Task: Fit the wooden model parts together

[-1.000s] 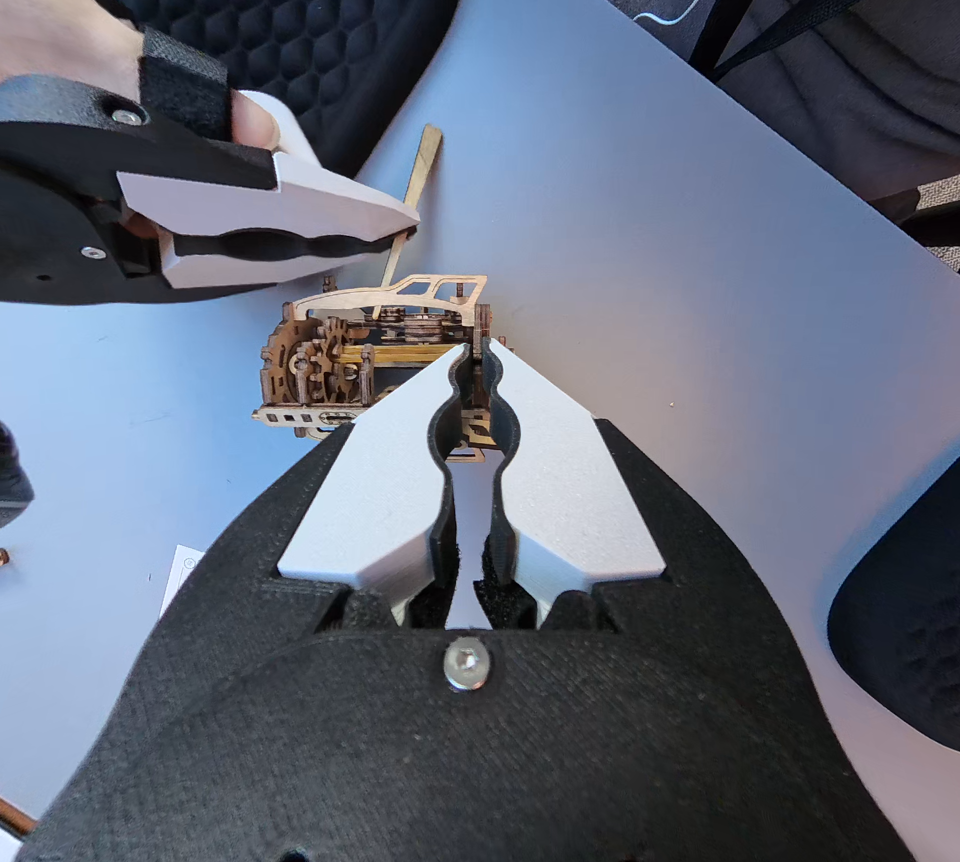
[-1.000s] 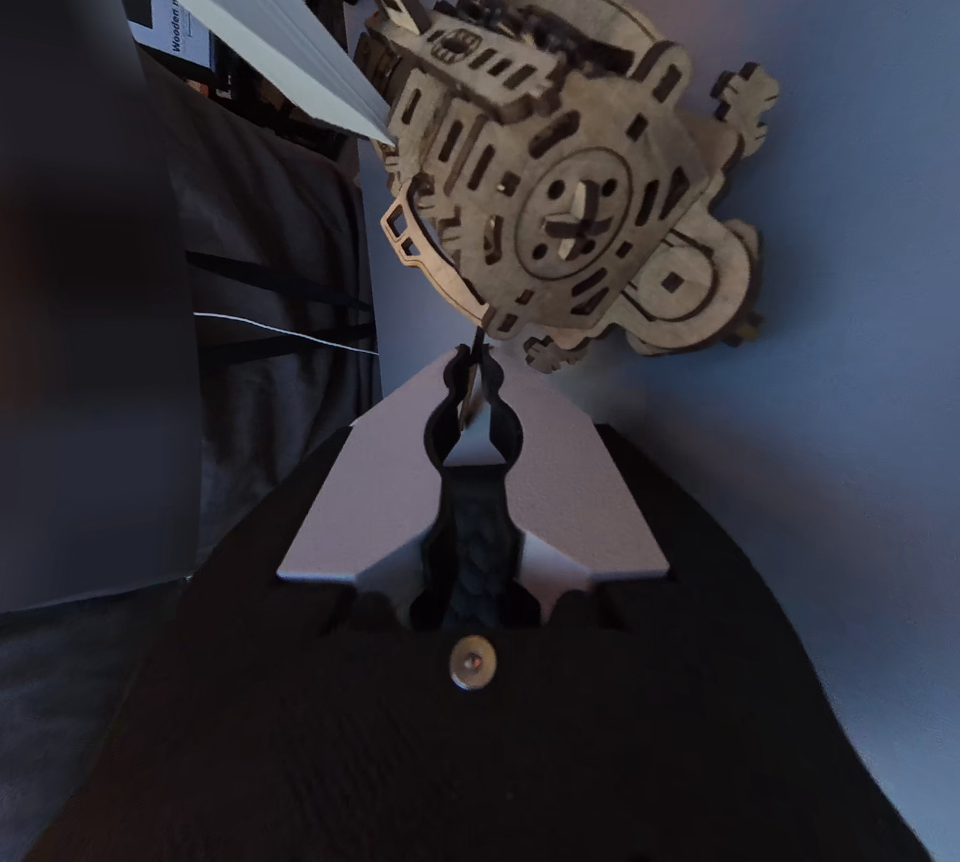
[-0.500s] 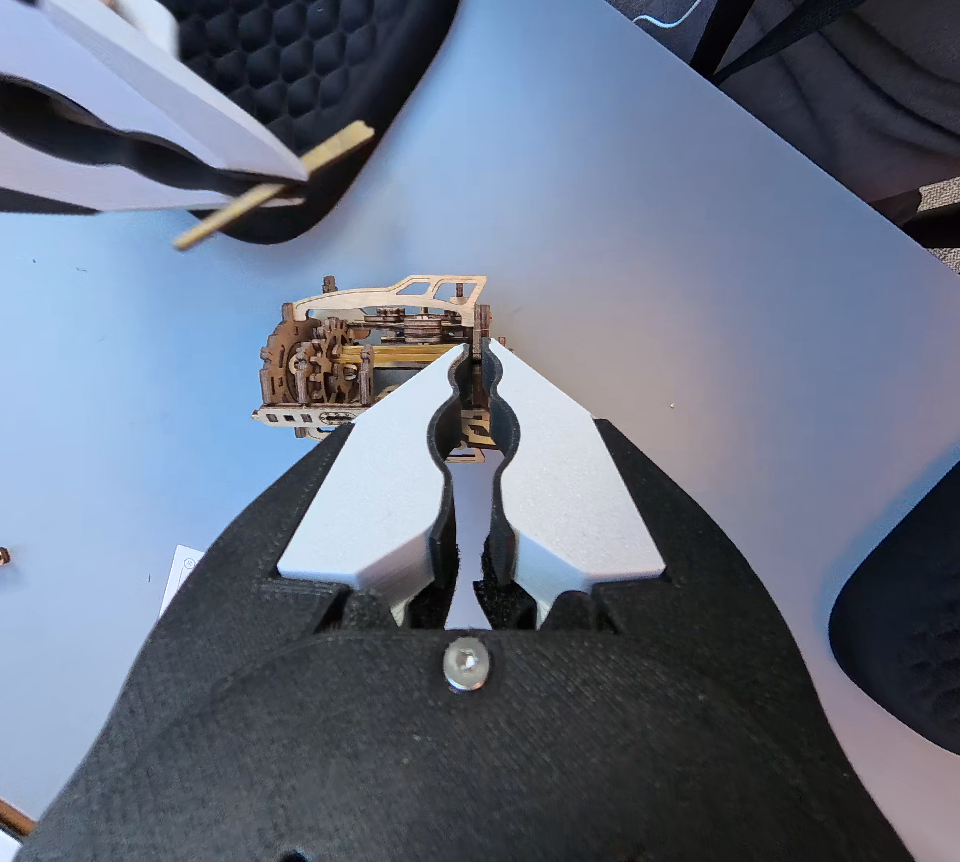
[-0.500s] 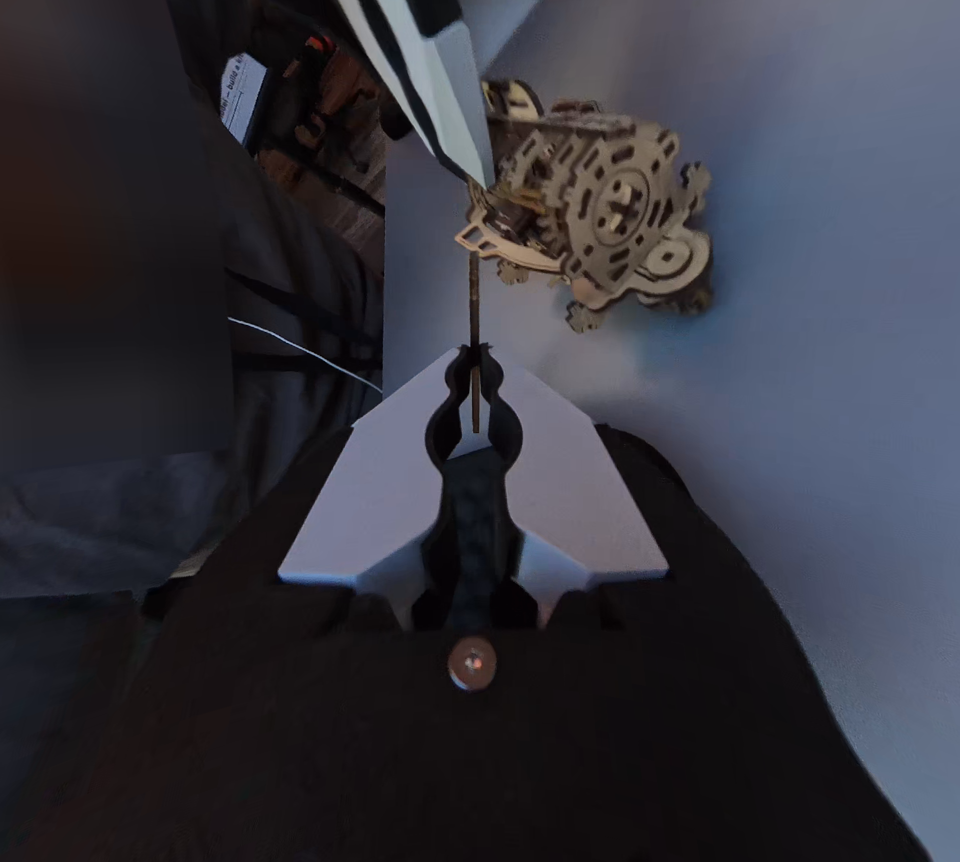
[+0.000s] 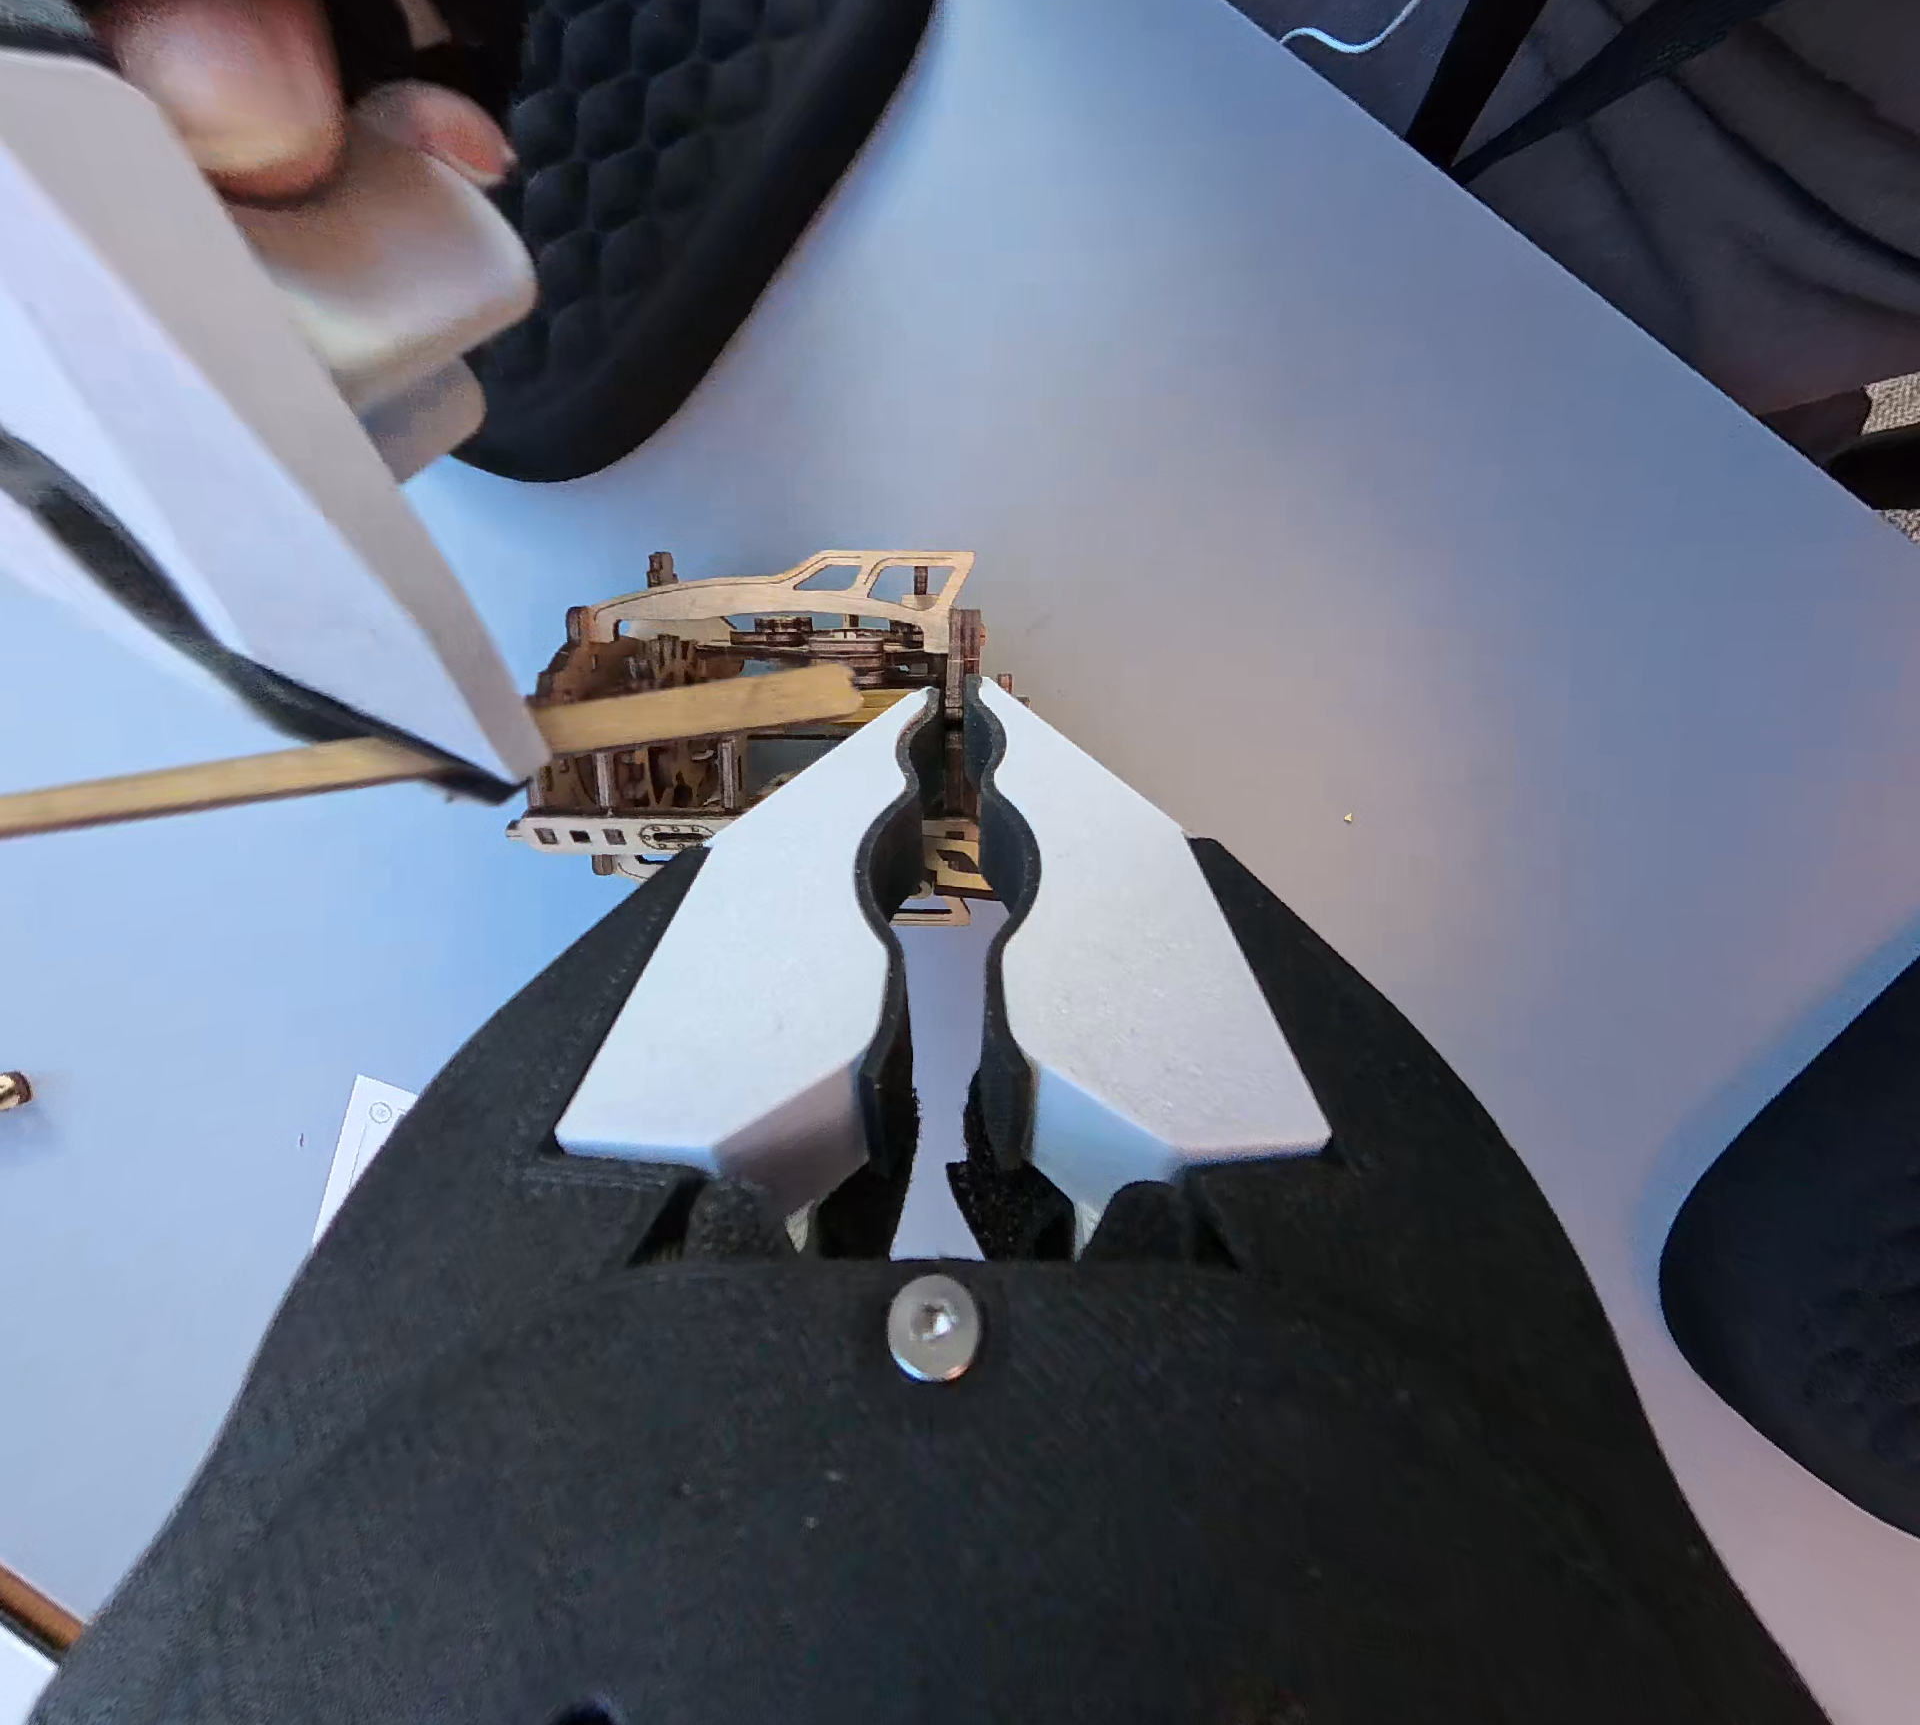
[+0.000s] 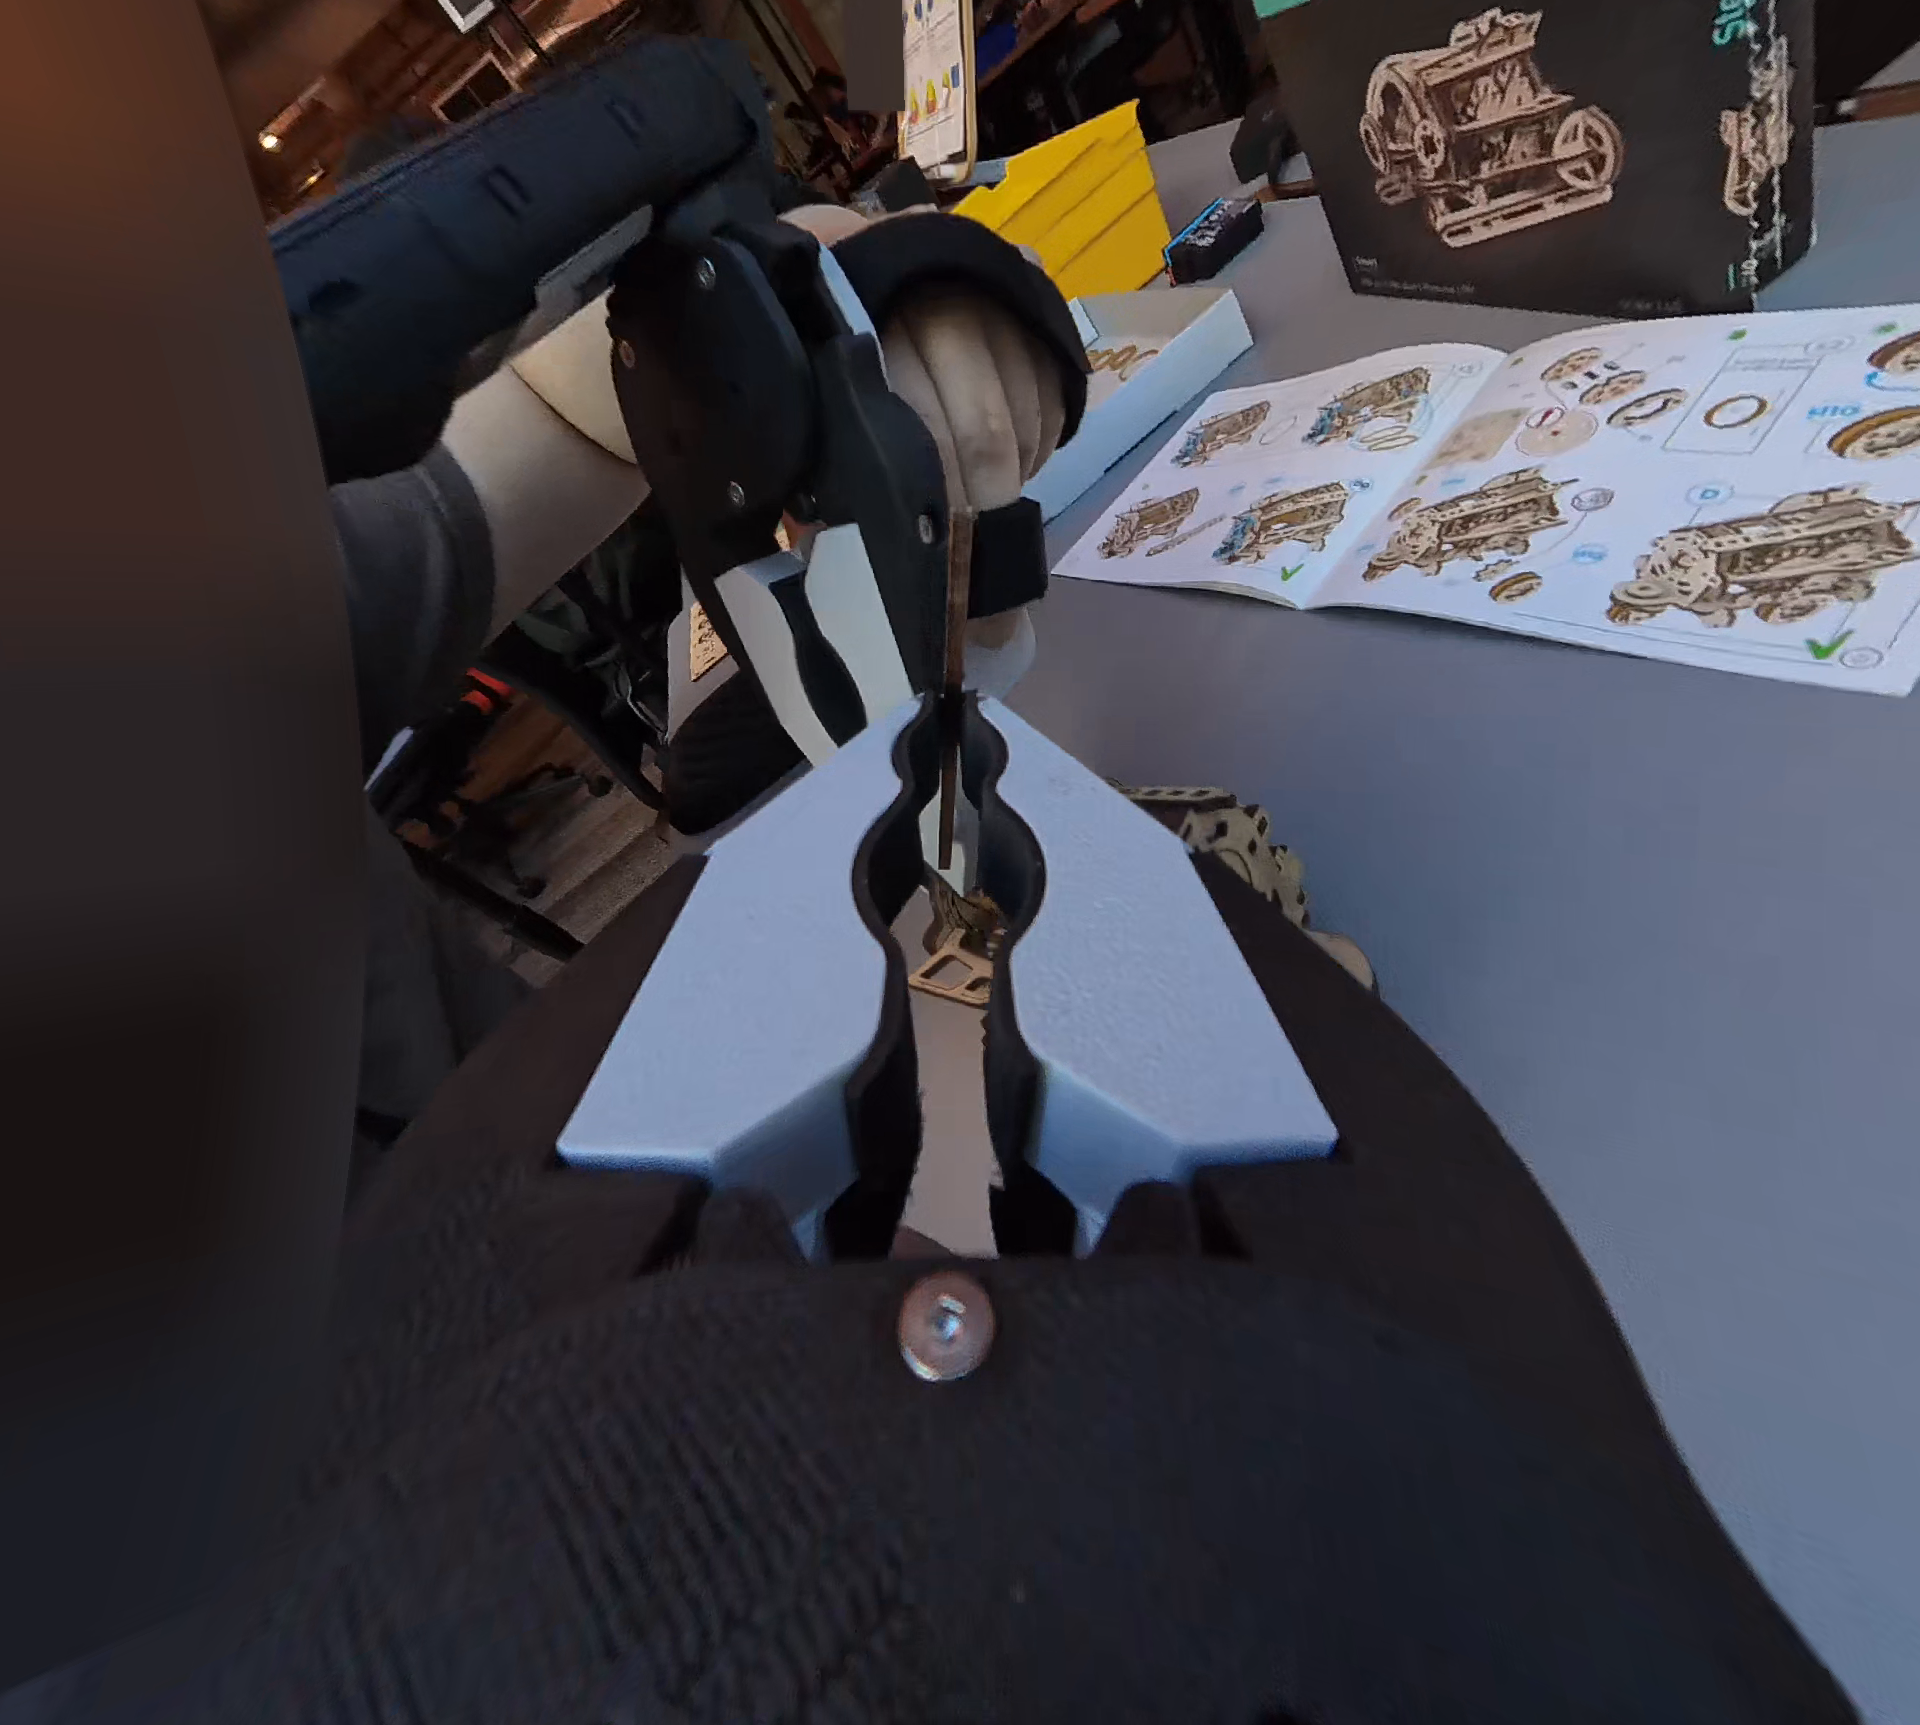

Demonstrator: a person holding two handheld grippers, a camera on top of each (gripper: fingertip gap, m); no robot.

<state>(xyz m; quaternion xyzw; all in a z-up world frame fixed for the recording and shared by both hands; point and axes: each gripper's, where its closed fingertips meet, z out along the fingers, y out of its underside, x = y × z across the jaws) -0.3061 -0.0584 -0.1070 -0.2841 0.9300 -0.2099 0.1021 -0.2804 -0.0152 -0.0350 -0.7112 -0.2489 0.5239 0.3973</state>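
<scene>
The wooden model [image 5: 727, 740], a small gear-filled frame, rests on the grey table [image 5: 1247, 480]. My left gripper [image 5: 951, 696] is shut on the model's upright end plate. My right gripper [image 6: 951, 701] is shut on a thin wooden strip [image 6: 954, 595], seen edge-on and standing up out of the pads. In the left wrist view the right gripper [image 5: 499, 761] comes in from the upper left, and the strip [image 5: 696, 709] lies across the front of the model. In the right wrist view the model [image 6: 1236, 834] is mostly hidden behind my right finger, and the left gripper's fingers [image 6: 831, 636] show beyond.
A black padded cushion [image 5: 675, 65] lies at the table's far side, another at the right edge [image 5: 1808, 1260]. A dark kit box [image 6: 1538, 54] and an open instruction booklet [image 6: 1507, 480] lie to the right. Yellow bins [image 6: 1070, 200] stand behind. A paper slip [image 5: 364, 1145] lies at the left. My hands' fingertips stand some 8 cm from each other.
My right gripper lifted the strip away from the model, turned it, and brought it back down so it now lies across the model. The left gripper and model have not moved.
</scene>
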